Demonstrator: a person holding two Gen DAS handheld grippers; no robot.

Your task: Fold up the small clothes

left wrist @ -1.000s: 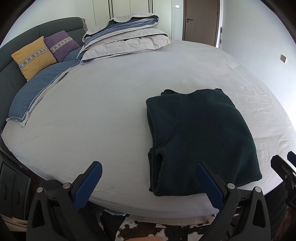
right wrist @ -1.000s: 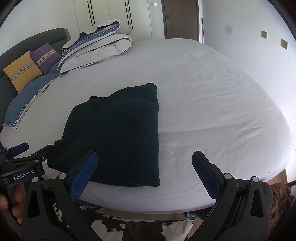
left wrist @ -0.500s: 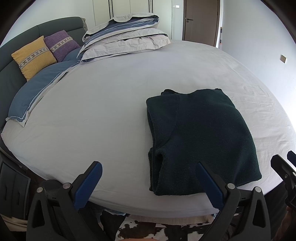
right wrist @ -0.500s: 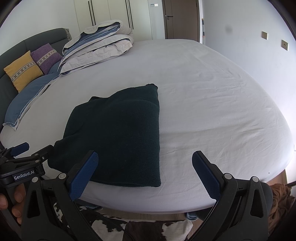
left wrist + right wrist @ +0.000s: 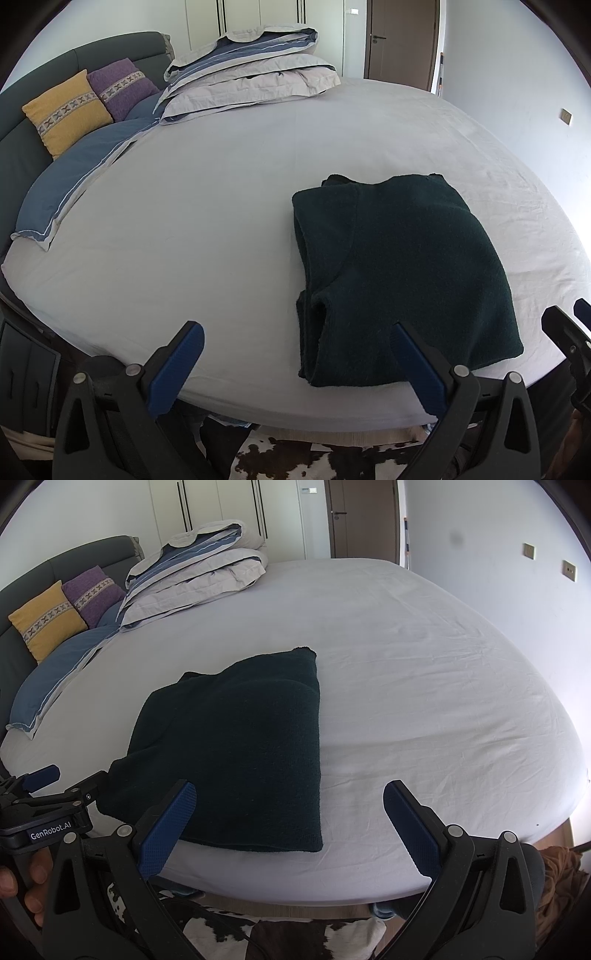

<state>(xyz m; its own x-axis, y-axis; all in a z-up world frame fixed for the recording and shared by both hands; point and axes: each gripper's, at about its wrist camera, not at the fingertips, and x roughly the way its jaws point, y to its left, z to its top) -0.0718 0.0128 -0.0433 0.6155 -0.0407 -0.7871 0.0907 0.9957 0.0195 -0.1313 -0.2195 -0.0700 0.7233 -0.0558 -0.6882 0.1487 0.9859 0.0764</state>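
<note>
Left wrist view. The left gripper (image 5: 295, 363) hangs at 6 o'clock off the near edge of the bed (image 5: 221, 221), its blue-padded jaws spread wide and holding nothing. The dark green garment (image 5: 402, 277) lies at 3 to 4 o'clock on the pale sheet, already doubled into a compact rectangle, with layered edges showing along its left side. The gripper's right-hand pad overlaps the garment's near edge in the picture, though contact cannot be confirmed. A tip of the right gripper (image 5: 569, 332) enters at 4 o'clock. Folded bedding (image 5: 255, 77) sits at 12 o'clock; a yellow cushion (image 5: 66, 110) and a purple cushion (image 5: 123, 86) lean on the headboard at 10 o'clock.

Right wrist view. The right gripper (image 5: 290, 829) likewise stands wide and empty at 6 o'clock. The garment (image 5: 240, 746) lies at 8 to 9 o'clock of centre, near the bed's front edge; its near right corner rests between the two pads as seen. The left gripper (image 5: 59, 786) appears at 8 o'clock, just beside the garment's near left corner.

Step in hand (a judgement): the fold looks nearly complete, with both grippers released. The next move would call for each gripper to close on a near corner and carry it to the far edge, or for the pile to be left as finished.
</note>
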